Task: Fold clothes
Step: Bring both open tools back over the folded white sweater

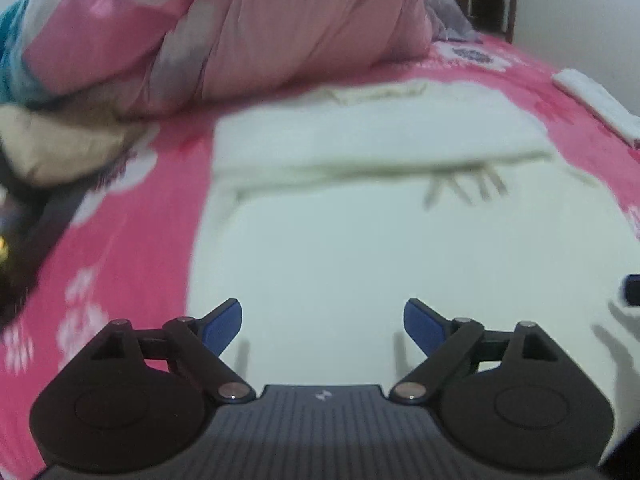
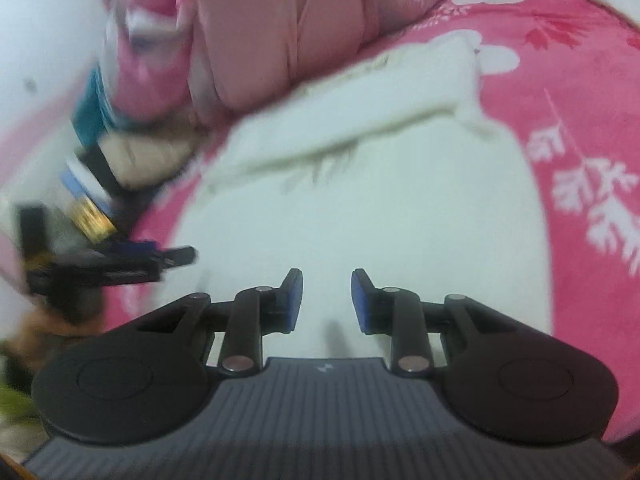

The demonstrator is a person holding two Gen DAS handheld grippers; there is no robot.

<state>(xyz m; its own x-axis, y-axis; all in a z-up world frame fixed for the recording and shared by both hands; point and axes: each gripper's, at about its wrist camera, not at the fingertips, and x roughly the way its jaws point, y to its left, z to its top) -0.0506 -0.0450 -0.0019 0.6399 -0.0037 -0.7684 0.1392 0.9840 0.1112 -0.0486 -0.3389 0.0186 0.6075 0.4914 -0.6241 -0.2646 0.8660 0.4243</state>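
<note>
bed (image 1: 120,240): pink floral cover, quilt heap (image 1: 280,28) along far edge | white garment (image 1: 380,248): spread mid-bed, top part already folded over; looks soft, light, limp, so pinch near hem corners | left gripper (image 1: 322,326): jaws wide apart, empty | right gripper (image 2: 326,300): jaws narrowly apart, empty

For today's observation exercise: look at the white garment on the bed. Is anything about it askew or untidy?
Mostly neat. The white garment lies flat on the pink floral bedspread, its top part folded down. In the right wrist view its upper right corner bunches up unevenly. Both grippers are open above it.
</note>
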